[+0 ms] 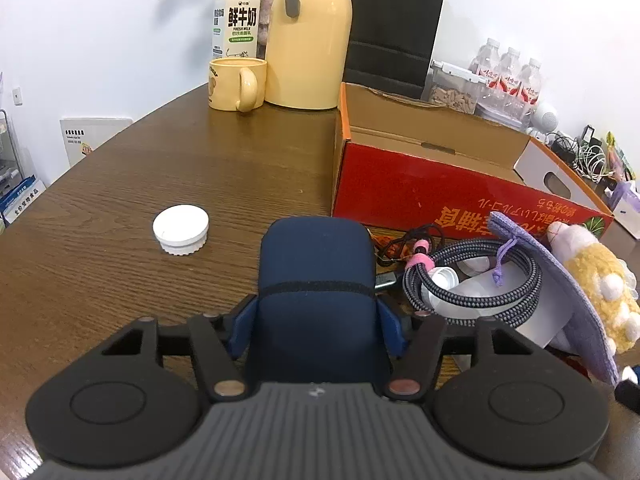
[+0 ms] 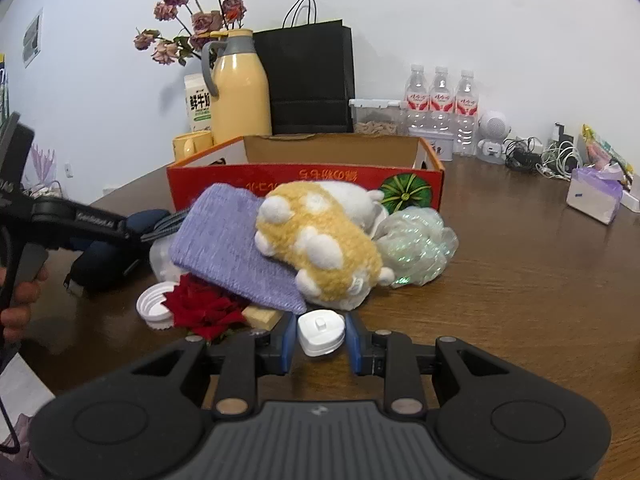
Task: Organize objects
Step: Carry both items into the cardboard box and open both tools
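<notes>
While my left gripper (image 1: 316, 304) clamps the navy blue case (image 1: 316, 272) over the wooden table (image 1: 200, 168), my right gripper (image 2: 321, 338) has its pads on either side of a small white plug (image 2: 321, 330); whether they're squeezing it, I cannot tell. Ahead, the plush hamster (image 2: 320, 240) lies on the purple pouch (image 2: 224, 248) before the red cardboard box (image 2: 304, 178). A white lid (image 1: 181, 229) sits alone, left.

A yellow thermos (image 1: 308, 36), matching mug (image 1: 236, 83) and milk carton (image 1: 236, 20) stand together before a black paper bag (image 2: 310, 76).
</notes>
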Motion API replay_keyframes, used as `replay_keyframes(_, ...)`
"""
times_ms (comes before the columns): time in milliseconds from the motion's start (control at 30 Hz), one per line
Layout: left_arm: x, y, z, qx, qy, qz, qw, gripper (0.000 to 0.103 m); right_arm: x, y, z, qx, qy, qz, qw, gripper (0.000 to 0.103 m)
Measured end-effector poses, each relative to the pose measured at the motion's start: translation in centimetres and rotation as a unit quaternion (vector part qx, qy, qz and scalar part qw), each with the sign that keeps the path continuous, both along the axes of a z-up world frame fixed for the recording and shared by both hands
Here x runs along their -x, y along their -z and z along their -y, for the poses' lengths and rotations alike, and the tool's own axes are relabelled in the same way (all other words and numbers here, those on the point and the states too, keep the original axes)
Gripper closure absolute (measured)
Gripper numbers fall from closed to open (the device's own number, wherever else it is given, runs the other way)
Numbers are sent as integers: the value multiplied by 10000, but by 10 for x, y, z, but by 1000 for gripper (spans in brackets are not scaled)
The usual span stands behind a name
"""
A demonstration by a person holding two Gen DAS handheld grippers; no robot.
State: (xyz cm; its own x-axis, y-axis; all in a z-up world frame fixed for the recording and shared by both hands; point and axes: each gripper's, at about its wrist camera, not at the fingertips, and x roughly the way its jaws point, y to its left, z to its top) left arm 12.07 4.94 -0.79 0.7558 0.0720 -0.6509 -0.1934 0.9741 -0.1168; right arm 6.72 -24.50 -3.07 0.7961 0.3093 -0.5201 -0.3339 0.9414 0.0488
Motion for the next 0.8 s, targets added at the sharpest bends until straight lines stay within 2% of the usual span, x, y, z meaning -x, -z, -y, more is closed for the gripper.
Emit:
replay_keyframes(200, 8, -10, -1, -5, 32, 169, 9999, 42, -4, -12, 5, -45, 88, 238, 9997, 78)
replay_keyframes(433, 13, -38, 1, -77, 137, 574, 9982, 42, -17, -34, 8, -100, 156, 640, 9978, 78)
replay_keyframes(600, 0, -65, 6, -137, 214, 920, 9954, 42, -38, -53, 3, -145, 76, 978, 9951, 78)
replay_keyframes(800, -34, -94, 24, -129, 317, 1241, 9917, 42, -82, -82, -12, -264, 22, 1343, 9906, 78)
